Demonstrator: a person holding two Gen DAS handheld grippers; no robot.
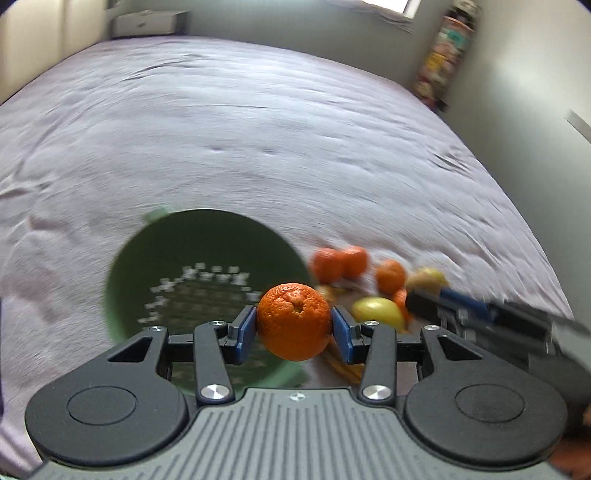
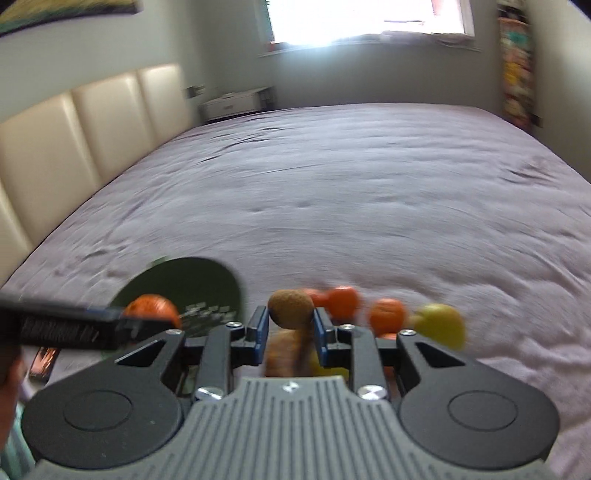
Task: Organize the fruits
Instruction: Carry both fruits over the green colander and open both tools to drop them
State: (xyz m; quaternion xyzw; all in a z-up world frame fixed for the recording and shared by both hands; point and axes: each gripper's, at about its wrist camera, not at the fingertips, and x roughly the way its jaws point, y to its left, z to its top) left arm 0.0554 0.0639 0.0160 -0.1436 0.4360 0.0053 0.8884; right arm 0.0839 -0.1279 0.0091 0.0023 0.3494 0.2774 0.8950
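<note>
Left gripper [image 1: 294,328] jaws are grasping an orange [image 1: 294,320] — green colander [image 1: 207,240] sits just behind-left. Right gripper [image 2: 289,329] jaws are clenched on a brown kiwi [image 2: 290,308] — loose fruit beyond, on the bed [image 2: 369,192].

- This is a bedroom in a home.
- A wide bed [image 2: 332,192] with a wrinkled lilac sheet fills the middle of both views.
- A padded cream headboard [image 2: 85,136] with upright panels runs along the left of the right wrist view.
- A small white bedside cabinet [image 2: 236,103] stands at the far corner, just past the headboard.
- A bright window [image 2: 369,18] sits in the back wall at the top of the frame.
- A tall narrow shelf [image 2: 517,66] packed with colourful, blurred items stands at the upper right.
- A framed picture [image 2: 66,11] hangs at the upper left.
</note>
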